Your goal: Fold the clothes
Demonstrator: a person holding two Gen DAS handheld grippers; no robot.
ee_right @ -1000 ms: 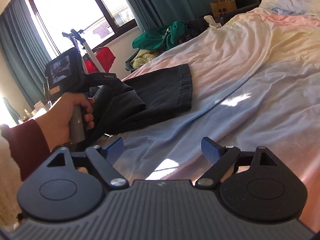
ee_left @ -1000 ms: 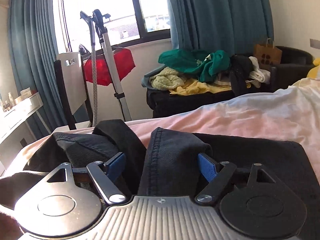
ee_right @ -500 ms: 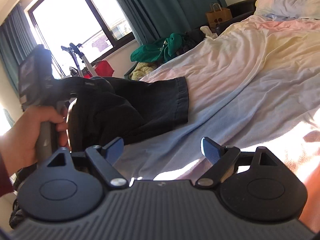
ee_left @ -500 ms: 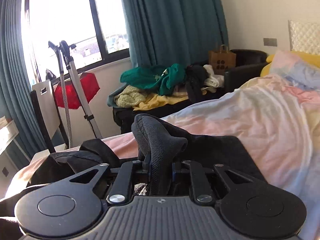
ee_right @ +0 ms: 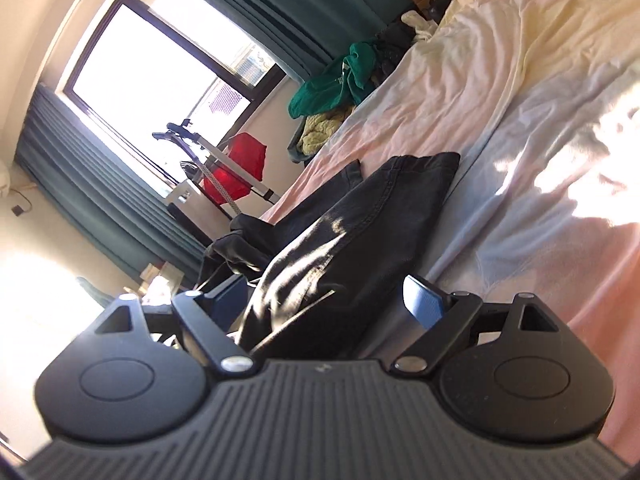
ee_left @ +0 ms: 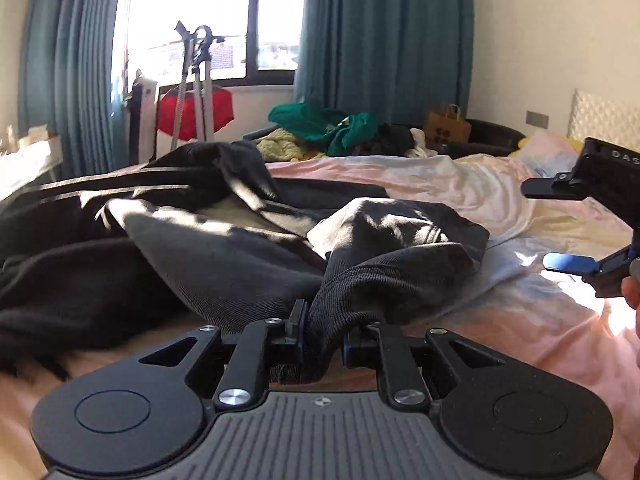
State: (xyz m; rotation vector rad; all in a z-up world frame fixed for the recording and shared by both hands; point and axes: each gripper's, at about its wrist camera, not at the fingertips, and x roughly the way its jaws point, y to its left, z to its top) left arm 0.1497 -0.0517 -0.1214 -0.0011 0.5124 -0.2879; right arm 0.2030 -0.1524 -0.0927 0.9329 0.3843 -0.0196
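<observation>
A dark grey-black garment lies crumpled on the bed. My left gripper is shut on a bunched fold of it and holds that fold up, with the cloth draping away ahead. My right gripper is open, rolled on its side, and a sunlit fold of the same garment lies between its blue-padded fingers. The right gripper also shows at the right edge of the left wrist view, open above the sheet.
The bed sheet is pink, cream and pale blue with bright sun patches. Past the bed's far side stand a seat piled with green and yellow clothes, a paper bag, a red item by the window and a steamer pole.
My left gripper closed on the garment and pulled the fold across the bed. My right gripper rolled sideways and moved in until the garment lay between its open fingers.
</observation>
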